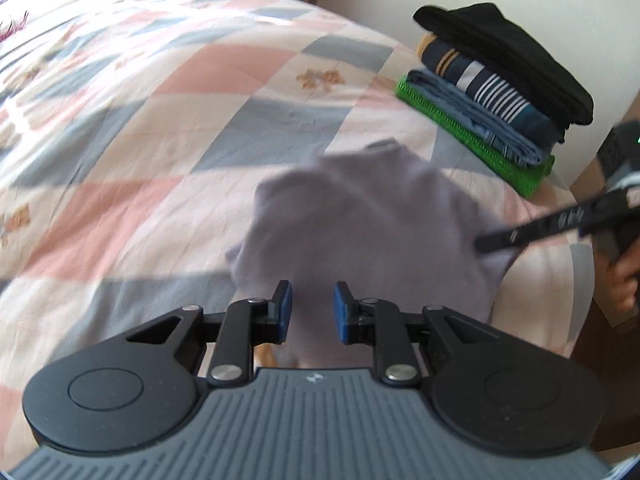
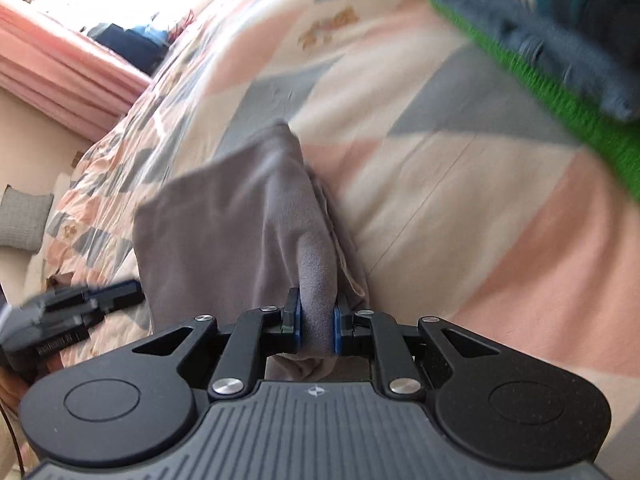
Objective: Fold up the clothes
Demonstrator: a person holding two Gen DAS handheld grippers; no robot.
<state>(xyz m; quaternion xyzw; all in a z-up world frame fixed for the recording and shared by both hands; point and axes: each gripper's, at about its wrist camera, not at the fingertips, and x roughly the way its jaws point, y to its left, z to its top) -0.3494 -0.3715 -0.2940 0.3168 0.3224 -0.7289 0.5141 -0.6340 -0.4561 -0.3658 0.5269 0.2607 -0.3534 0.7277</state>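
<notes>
The right gripper (image 2: pixel 316 326) was clamped on a bunched edge of the grey garment (image 2: pixel 240 216), with fabric pinched between both blue pads (image 2: pixel 296 320) and spilling out below them. My guess is that grip was there to carry the folded piece or drag its edge across, since the cloth hung off the jaws in a ridge instead of lying flat. The left gripper (image 1: pixel 311 312) was a different story: jaws apart, nothing between them, hovering just over the near edge of the garment (image 1: pixel 360 216). Looked like it had nothing to do with the cloth right then, maybe waiting to pin or smooth it.

The garment itself sat on the patchwork bedspread (image 1: pixel 160 120), on the near side of the stack of folded clothes (image 1: pixel 496 80) and clearly apart from it. That stack sat by the wall, black piece on top, green at the bottom, so probably that's where finished items went. Both views were pretty motion-blurred, so I couldn't say how many folds the grey piece already had.
</notes>
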